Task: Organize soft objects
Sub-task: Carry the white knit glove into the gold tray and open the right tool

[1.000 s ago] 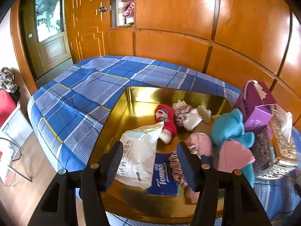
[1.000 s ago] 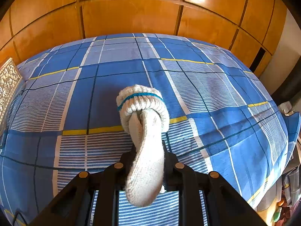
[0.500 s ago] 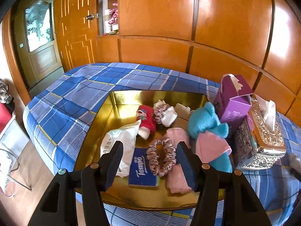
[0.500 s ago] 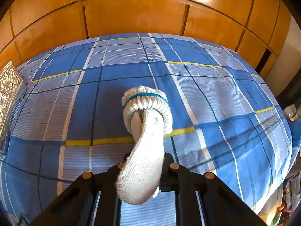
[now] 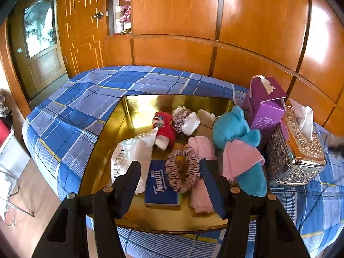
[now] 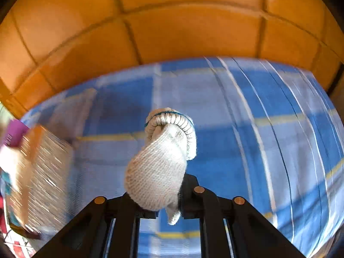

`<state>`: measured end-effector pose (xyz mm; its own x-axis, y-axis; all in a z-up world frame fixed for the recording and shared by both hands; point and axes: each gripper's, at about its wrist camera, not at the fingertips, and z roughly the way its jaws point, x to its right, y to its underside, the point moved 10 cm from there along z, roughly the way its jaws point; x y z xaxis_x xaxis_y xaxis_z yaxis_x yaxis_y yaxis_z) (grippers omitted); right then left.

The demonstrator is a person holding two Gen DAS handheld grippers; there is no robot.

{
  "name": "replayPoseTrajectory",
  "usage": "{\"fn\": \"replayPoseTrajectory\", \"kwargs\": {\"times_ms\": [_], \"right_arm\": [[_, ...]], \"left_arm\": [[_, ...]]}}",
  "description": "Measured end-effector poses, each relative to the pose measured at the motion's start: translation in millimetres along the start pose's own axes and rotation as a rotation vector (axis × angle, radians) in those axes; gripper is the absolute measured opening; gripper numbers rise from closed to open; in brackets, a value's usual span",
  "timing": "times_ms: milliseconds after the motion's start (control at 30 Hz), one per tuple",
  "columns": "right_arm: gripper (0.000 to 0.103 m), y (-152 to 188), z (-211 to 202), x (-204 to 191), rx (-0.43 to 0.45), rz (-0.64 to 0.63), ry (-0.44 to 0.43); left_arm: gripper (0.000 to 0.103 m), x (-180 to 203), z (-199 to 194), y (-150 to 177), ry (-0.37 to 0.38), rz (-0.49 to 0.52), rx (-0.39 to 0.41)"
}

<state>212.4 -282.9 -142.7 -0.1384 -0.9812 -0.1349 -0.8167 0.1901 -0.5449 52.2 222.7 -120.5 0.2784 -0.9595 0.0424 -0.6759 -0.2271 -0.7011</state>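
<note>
The right gripper [image 6: 158, 204] has its jaws closed tight on a white knitted glove [image 6: 160, 163], rolled up, with its ribbed cuff pointing forward past the fingertips, above the blue checked bedsheet [image 6: 258, 129]. The picture is blurred; to the left of the jaws a silver tissue box [image 6: 40, 172] shows.

The left gripper [image 5: 172, 185] has its jaws wide apart and holds nothing. Between them, in a golden tray [image 5: 137, 107], lie a pink scrunchie [image 5: 182, 172] and a blue Tempo tissue pack [image 5: 161, 187]. Beyond the right jaw a teal plush toy [image 5: 232, 126] leans against a purple box [image 5: 264, 105].
</note>
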Motion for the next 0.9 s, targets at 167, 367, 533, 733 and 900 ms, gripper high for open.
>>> {"fn": "replayPoseTrajectory", "kwargs": {"times_ms": [167,367,533,733,900], "right_arm": [[0.011,-57,3,-68,-0.018,-0.066,-0.056],[0.011,-98,17,-154,-0.048,-0.179,-0.077],[0.011,-100,8,-238,-0.013,-0.321,-0.174],[0.011,-55,-19,-330,-0.003,-0.510,-0.343],[0.011,-5,-35,-365,-0.038,-0.644,-0.396]], "left_arm": [[0.060,-8,1,0,-0.003,-0.021,-0.005],[0.063,-18,-2,-3,-0.017,-0.036,0.005],[0.063,-30,-4,-3,-0.036,-0.047,0.008],[0.063,-39,-4,-2,-0.047,-0.067,0.006],[0.063,-41,-2,-1,-0.047,-0.075,0.002]]}}
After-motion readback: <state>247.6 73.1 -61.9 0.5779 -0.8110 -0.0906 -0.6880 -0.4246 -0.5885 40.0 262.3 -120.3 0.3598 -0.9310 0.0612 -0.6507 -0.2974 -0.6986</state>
